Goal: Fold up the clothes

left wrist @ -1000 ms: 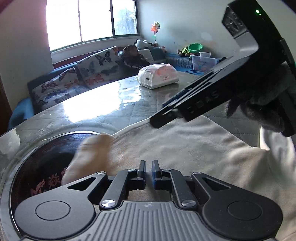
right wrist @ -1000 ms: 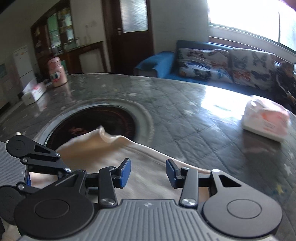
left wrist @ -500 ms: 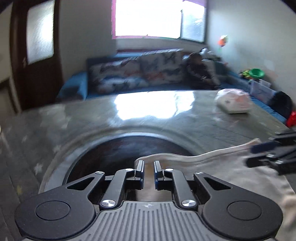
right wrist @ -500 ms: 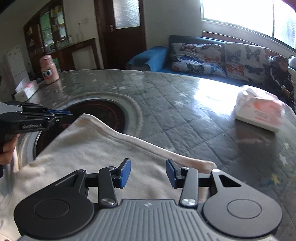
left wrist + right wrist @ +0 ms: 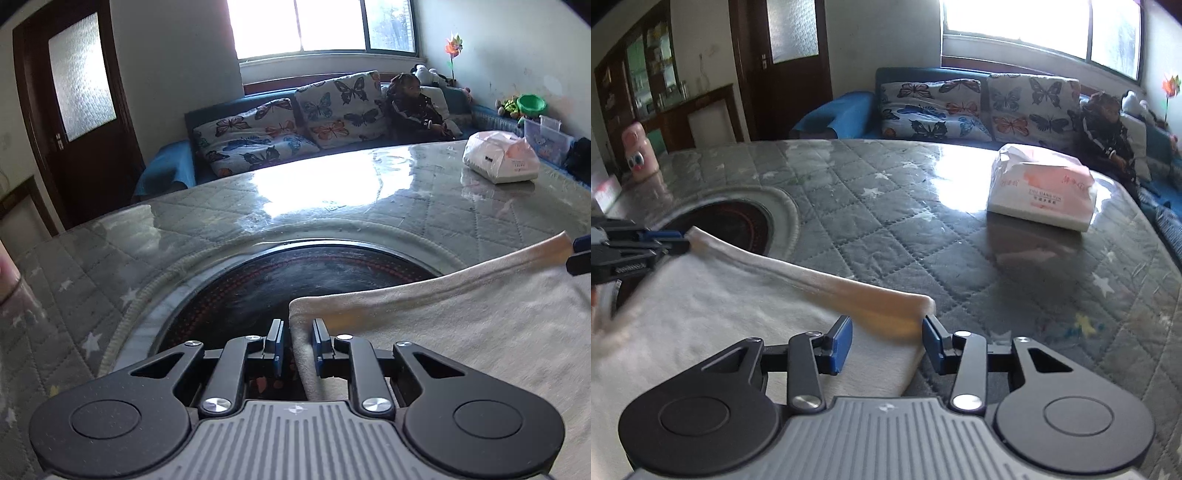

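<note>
Cream cotton garment (image 5: 461, 325) spread on quilted grey bench (image 5: 923, 236); left gripper (image 5: 297, 341) jaws slightly apart astride its corner, right gripper (image 5: 886, 341) jaws wide apart.

Right claw (image 5: 886, 341) spread wide astride beige garment (image 5: 720, 317) corner, left claw (image 5: 665, 240) at far corner, quilted table (image 5: 923, 240)

- One cream garment (image 5: 461, 317) is lying on the table.
- Two grippers are showing: left (image 5: 297, 341), right (image 5: 886, 341).
- One tissue pack (image 5: 1039, 192) is sitting there.
- Two butterfly cushions (image 5: 258, 138) are leaning on the sofa.
- One pink bottle (image 5: 639, 151) is standing.
</note>
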Demonstrator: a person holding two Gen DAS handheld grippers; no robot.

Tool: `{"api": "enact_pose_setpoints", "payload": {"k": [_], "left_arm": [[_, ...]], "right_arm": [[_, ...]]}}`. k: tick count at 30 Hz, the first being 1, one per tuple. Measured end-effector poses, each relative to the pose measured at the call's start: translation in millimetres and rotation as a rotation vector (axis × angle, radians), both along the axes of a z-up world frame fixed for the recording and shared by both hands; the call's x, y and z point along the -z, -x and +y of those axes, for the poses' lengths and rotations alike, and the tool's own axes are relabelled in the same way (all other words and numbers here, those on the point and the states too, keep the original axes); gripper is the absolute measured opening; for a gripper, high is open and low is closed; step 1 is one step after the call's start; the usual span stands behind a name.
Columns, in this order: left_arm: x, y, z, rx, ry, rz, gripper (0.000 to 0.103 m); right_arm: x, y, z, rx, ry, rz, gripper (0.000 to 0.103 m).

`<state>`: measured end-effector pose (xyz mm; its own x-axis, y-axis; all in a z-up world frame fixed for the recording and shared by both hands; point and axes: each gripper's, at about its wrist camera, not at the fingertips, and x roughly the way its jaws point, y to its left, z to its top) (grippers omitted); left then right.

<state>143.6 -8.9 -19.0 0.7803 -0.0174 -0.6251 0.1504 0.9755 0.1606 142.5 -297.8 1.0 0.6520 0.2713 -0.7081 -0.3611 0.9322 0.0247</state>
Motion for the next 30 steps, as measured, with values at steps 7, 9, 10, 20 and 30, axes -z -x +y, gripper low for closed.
{"api": "enact_pose_setpoints", "payload": {"k": [7, 9, 10, 20, 30], "left_arm": [[4, -1, 2, -0.015, -0.079, -0.039, 0.02], [6, -3, 3, -0.026, -0.109, -0.051, 0.02], [6, -4, 6, -0.031, -0.105, -0.05, 0.02], [-6, -8, 31, -0.06, 0.012, -0.033, 0.021], [-31, 78, 2, 0.139, 0.205, 0.005, 0.021]], "right_arm": [[4, -14, 17, -0.023, 0.044, -0.017, 0.023], [4, -20, 22, -0.032, 0.052, -0.02, 0.023], [5, -23, 25, -0.038, 0.054, -0.023, 0.023], [-4, -26, 33, -0.066, 0.031, -0.039, 0.03], [-19, 56, 39, -0.211, 0.0, -0.017, 0.03]]}}
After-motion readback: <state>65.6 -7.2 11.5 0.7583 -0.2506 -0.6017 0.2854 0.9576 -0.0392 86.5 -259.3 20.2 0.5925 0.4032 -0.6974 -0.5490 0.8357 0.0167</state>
